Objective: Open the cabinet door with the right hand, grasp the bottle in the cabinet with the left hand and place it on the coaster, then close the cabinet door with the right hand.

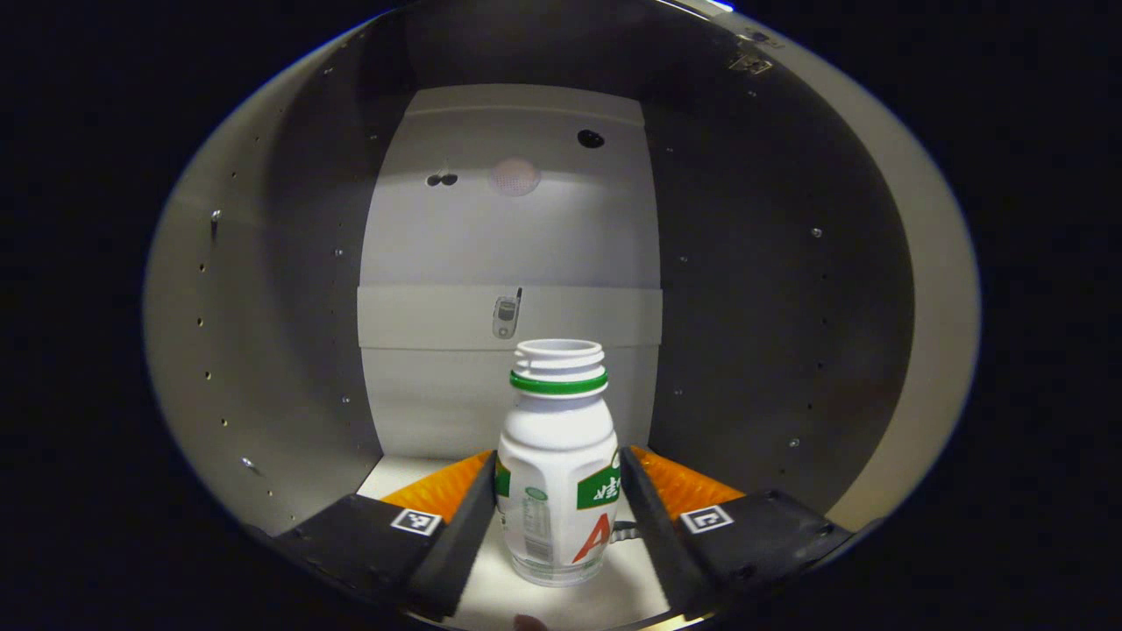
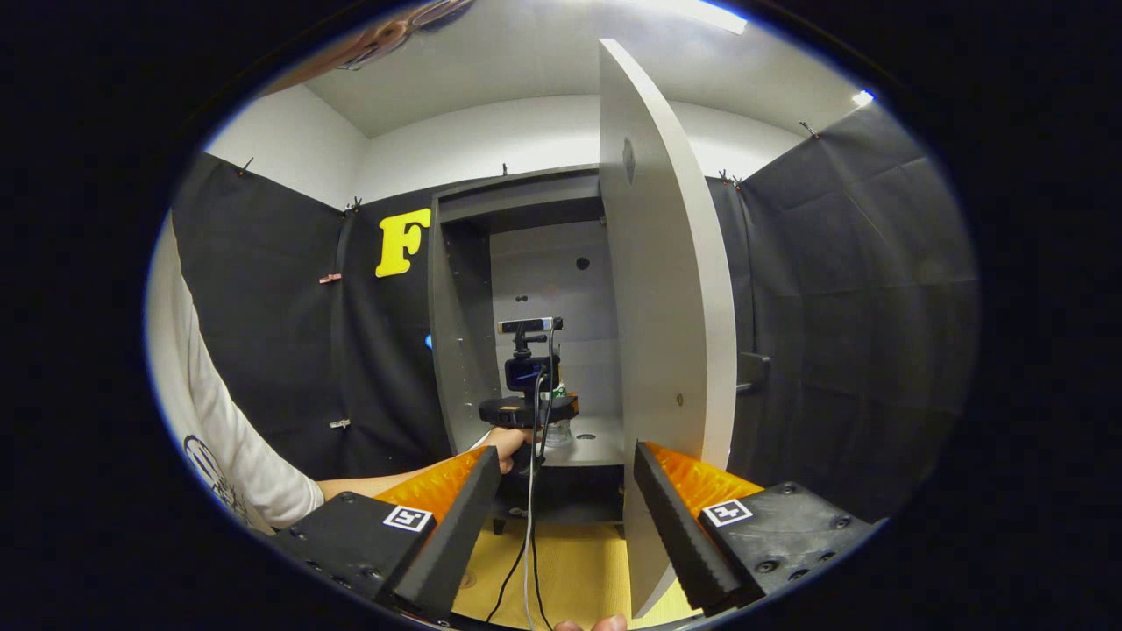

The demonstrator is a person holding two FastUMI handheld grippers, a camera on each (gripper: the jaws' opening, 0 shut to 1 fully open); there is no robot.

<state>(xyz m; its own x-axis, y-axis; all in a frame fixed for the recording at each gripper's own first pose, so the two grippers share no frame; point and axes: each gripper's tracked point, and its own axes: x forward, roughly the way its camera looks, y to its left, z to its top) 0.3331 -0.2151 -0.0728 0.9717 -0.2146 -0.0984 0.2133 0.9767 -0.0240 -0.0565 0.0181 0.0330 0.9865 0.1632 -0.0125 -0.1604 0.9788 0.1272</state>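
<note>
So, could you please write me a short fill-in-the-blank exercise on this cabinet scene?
1. The bottle stands upright with no ____ on its threaded neck.
2. The ring around the bottle's neck is ____.
3. The left gripper has one finger on each ____ of the bottle.
4. In the right gripper view, the cabinet door stands ____, and the right gripper holds nothing.

Missing words: cap; green; side; open

orange-black gripper (image 2: pixel 561 478), white sleeve (image 2: pixel 232 438)
</note>
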